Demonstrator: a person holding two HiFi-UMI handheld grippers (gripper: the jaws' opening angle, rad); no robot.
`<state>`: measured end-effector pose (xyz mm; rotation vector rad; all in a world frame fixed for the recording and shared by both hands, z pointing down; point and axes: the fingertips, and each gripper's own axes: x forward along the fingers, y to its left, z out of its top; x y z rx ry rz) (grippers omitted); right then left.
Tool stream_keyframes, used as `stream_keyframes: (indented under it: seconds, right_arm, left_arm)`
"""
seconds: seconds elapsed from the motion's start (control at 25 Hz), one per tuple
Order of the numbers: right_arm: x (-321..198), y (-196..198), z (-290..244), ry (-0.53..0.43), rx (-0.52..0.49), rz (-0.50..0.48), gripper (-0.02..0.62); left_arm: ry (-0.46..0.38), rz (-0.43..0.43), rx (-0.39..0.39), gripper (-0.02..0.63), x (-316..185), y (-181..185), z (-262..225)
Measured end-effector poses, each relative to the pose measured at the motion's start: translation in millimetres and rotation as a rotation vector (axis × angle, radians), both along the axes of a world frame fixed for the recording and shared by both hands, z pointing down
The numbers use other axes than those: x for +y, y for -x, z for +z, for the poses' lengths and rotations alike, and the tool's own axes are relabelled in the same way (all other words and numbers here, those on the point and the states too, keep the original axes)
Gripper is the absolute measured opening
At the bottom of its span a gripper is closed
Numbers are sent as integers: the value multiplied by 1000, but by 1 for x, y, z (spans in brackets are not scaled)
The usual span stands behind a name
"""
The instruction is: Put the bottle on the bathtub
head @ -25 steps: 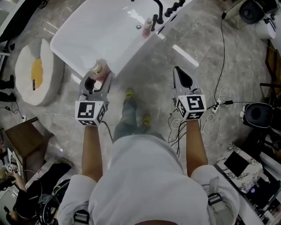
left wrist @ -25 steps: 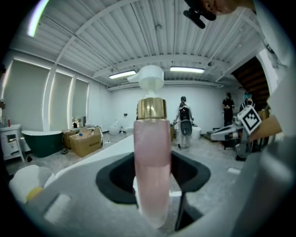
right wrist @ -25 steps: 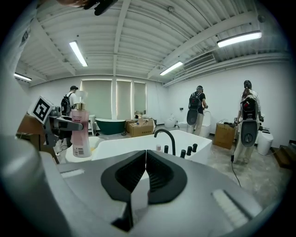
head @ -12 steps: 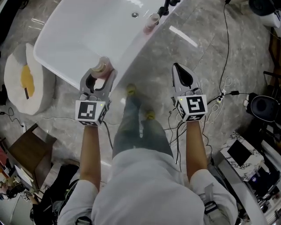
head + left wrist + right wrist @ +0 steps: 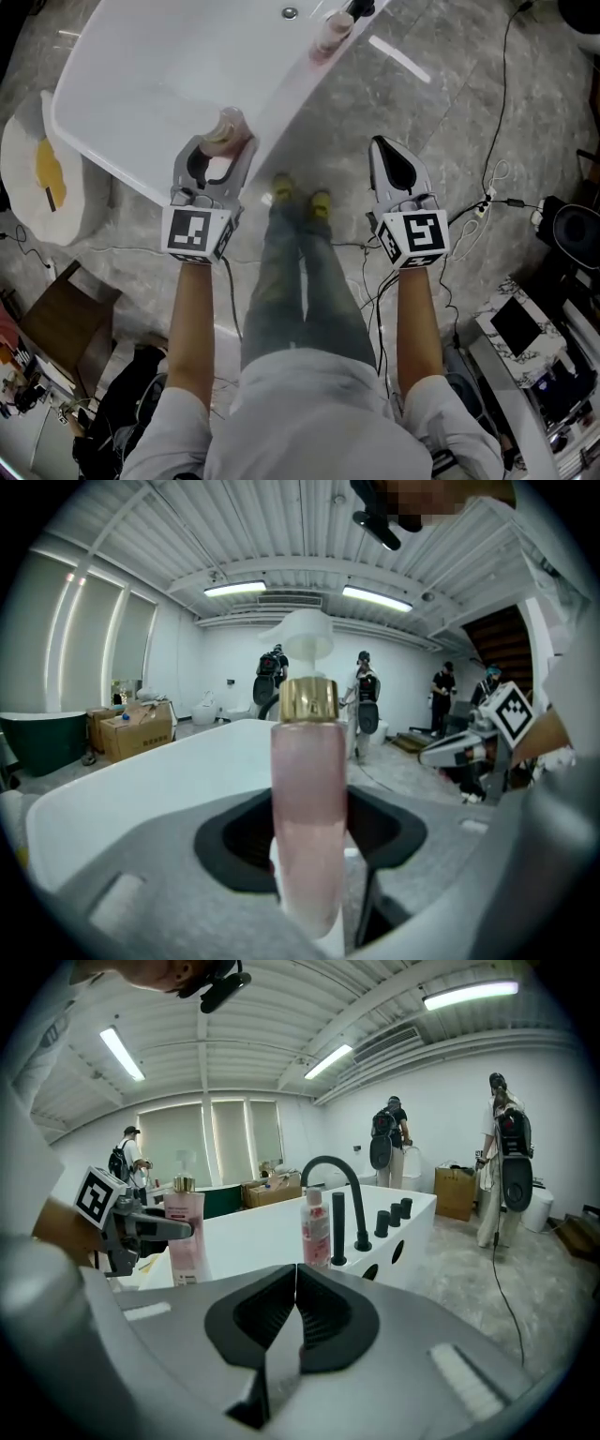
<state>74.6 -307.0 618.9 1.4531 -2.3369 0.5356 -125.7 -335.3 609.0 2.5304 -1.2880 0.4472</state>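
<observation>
A pink bottle (image 5: 225,127) with a gold collar and white pump stands upright in my left gripper (image 5: 221,142), which is shut on it over the near rim of the white bathtub (image 5: 141,84). Whether its base touches the rim I cannot tell. In the left gripper view the bottle (image 5: 307,789) fills the space between the jaws of the left gripper (image 5: 309,864). My right gripper (image 5: 380,148) hangs over the floor right of the tub, shut and empty; its view shows the right gripper (image 5: 295,1274) with jaws pressed together, and the held bottle (image 5: 185,1232) at left.
A second pink bottle (image 5: 330,33) stands on the tub's far rim by a black faucet (image 5: 337,1180). A round white cushion (image 5: 28,178) and a wooden stool (image 5: 56,309) lie left of the tub. Cables (image 5: 483,211) trail on the right. People (image 5: 502,1147) stand behind.
Both grippers have come down and forward. The bottle has travelled with the left gripper from the tub's corner edge to over its near rim. The person's feet have closed in on the tub.
</observation>
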Motion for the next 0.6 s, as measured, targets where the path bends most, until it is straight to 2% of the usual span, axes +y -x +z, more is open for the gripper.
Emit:
stream_keyframes:
  seconds: [0.6]
  right_arm:
    - [-21, -22, 74, 62, -48, 35, 3]
  left_arm:
    - [21, 17, -37, 219, -32, -27, 74]
